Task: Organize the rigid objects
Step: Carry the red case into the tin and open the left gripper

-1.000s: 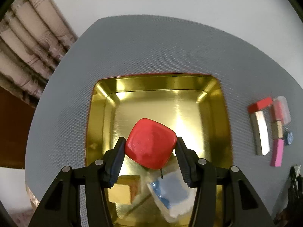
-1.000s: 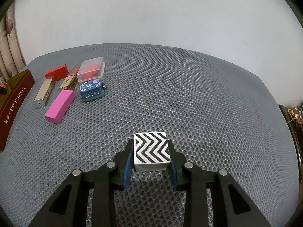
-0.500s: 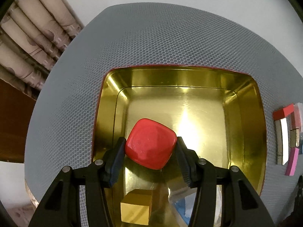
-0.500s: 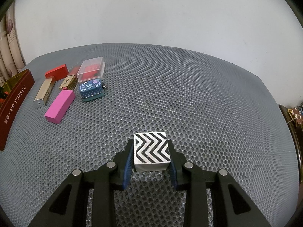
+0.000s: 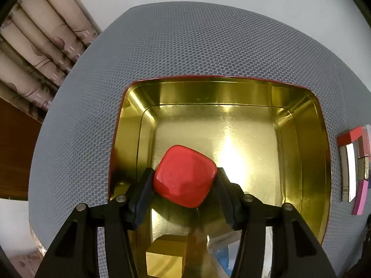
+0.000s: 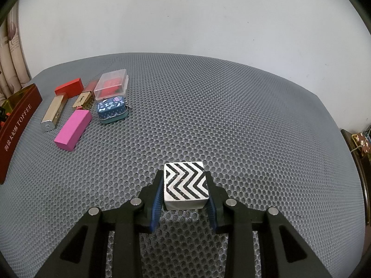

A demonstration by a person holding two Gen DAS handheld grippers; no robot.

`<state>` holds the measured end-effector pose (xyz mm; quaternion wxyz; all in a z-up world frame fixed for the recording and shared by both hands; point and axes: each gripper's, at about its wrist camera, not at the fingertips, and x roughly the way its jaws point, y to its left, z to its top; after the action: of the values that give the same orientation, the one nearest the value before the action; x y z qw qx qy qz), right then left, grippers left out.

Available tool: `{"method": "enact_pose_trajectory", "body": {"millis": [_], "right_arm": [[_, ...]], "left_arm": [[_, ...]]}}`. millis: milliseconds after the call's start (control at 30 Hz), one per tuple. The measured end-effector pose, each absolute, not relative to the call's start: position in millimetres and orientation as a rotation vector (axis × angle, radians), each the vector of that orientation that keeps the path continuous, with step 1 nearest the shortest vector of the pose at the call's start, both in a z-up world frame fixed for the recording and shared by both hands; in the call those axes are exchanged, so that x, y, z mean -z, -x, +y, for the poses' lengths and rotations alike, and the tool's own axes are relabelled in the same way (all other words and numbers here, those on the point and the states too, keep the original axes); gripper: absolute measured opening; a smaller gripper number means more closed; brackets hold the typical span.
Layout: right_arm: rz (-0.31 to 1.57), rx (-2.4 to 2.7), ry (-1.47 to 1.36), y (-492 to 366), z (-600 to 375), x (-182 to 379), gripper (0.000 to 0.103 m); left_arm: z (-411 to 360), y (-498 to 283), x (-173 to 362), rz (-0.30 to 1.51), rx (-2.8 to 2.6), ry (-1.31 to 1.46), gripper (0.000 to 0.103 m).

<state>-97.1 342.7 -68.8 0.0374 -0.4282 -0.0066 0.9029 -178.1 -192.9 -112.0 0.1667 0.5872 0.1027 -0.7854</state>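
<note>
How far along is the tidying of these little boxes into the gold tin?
Done: a gold block lies in the tin. In hand: the left gripper is opening around a red case over the tin; the right gripper clamps a zigzag block. Left: the pink block and its neighbours.

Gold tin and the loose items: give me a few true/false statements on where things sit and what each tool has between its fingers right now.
1. The left tool has a red case between its fingers, above the gold tin. True; its jaws are opening.
2. The tin holds nothing yet. False: a gold block already lies in it, near the bottom of the left wrist view.
3. The right tool is shut on a zigzag cube. True.
4. The pink block is inside the tin. False: it lies on the grey mat beside a blue tin.
5. The clear box stands on the zigzag cube. False: it sits on the mat, apart from it.
</note>
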Motion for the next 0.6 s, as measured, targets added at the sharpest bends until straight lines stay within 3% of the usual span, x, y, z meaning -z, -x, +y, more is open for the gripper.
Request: {"method": "enact_pose_trajectory", "body": {"millis": [600], "right_arm": [[-0.022,-2.765,1.312,92,350,67,0.032]], "left_arm": [[-181,140,74,0.353,2.292,-1.505,0.061]]}}
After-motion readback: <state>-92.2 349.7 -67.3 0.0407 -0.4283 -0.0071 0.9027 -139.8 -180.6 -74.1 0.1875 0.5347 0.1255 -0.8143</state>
